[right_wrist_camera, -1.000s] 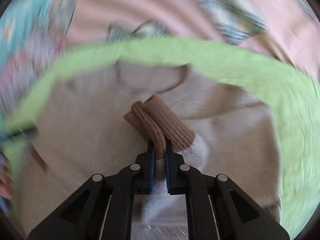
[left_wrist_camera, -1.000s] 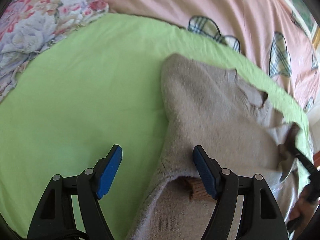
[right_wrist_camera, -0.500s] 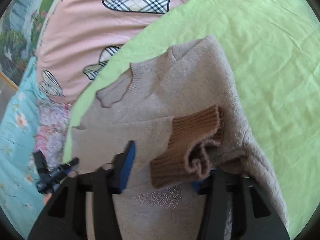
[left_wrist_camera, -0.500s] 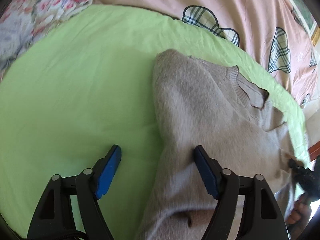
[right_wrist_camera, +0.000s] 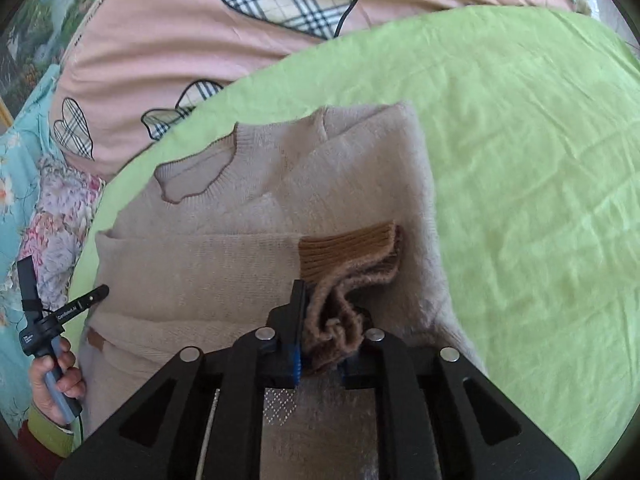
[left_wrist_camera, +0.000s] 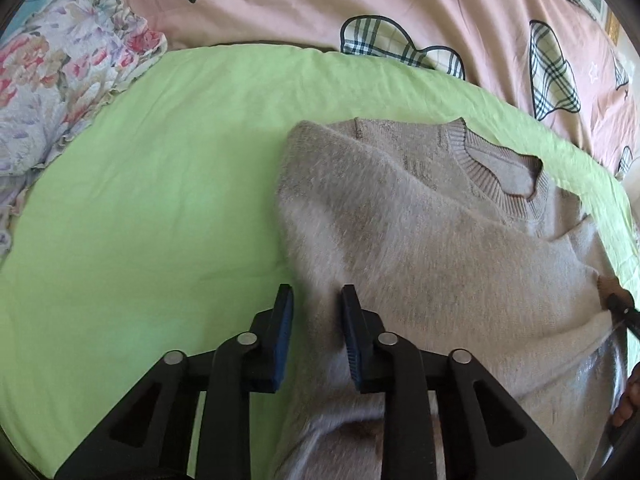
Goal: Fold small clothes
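Lime-green sheeting [left_wrist_camera: 168,200] covers the bed where you work, with a pink quilt [left_wrist_camera: 304,4] printed in plaid hearts bunched along its far side and a floral pillow [left_wrist_camera: 52,92] at the corner.

On the green sheet lies your beige sweater [left_wrist_camera: 420,240], neckline [left_wrist_camera: 504,172] toward the quilt, one side already folded in over the body.

Your left gripper [left_wrist_camera: 316,312] points down at the sweater's folded edge, one blue-padded finger over the bare sheet, the other over the knit. Its jaws are closing, with the fabric edge running between them; the pads do not yet press on it.

From your right gripper's [right_wrist_camera: 326,320] camera, the sweater [right_wrist_camera: 248,264] shows its sleeve laid across the chest, ending in a brown ribbed cuff [right_wrist_camera: 348,248]. A crumpled bunch of the sleeve end sits between your right fingers. These jaws are opening, and a gap shows on the left pad's side, so the knit lies loose there; the right pad is hidden behind the bunch.

At the left of that view, your left hand [right_wrist_camera: 56,376] grips the handle of the other tool, a green cuff at the wrist, its black finger tip just touching the sweater's side. In the left camera's view, your right gripper's finger [left_wrist_camera: 622,308] meets the sweater at the far right edge.
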Available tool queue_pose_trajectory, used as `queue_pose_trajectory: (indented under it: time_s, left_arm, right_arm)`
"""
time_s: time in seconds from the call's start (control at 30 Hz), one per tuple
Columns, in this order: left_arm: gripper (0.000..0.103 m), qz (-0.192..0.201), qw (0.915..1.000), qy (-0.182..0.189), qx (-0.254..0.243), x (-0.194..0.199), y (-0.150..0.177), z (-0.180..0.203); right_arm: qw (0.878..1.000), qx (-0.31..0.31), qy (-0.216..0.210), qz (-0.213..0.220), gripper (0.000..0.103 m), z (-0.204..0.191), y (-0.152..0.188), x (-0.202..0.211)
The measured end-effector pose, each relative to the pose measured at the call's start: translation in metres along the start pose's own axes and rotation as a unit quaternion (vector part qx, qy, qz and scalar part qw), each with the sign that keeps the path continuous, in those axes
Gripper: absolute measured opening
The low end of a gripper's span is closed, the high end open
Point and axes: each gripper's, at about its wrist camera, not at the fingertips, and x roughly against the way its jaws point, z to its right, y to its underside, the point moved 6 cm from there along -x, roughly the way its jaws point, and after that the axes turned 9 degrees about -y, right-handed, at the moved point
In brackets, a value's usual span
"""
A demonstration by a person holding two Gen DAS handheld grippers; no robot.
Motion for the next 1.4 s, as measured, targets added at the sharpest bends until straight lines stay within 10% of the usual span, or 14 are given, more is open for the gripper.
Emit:
queue_pose_trajectory:
  time_s: [0.37,0.87,1.4]
  left_arm:
    - [0.039,-0.035,0.9966,0.071,0.023,0.053,0.083,0.003]
    - [0.049,-0.021,0.9971,0.071,0.016,0.068,0.065,0.014]
    - [0.052,-0.064,0.9971,0.034,-0.025,0.142,0.235,-0.04]
  right_arm:
    - [0.999,-0.016,-0.029,0.043,0.034,-0.01,0.041,0.062]
    - [0.997,0.002,-0.07,0.025,0.034,-0.043,0.078,0.093]
    - [0.999,-0.033,-0.012,0.03,0.045,0.027,0.129,0.163]
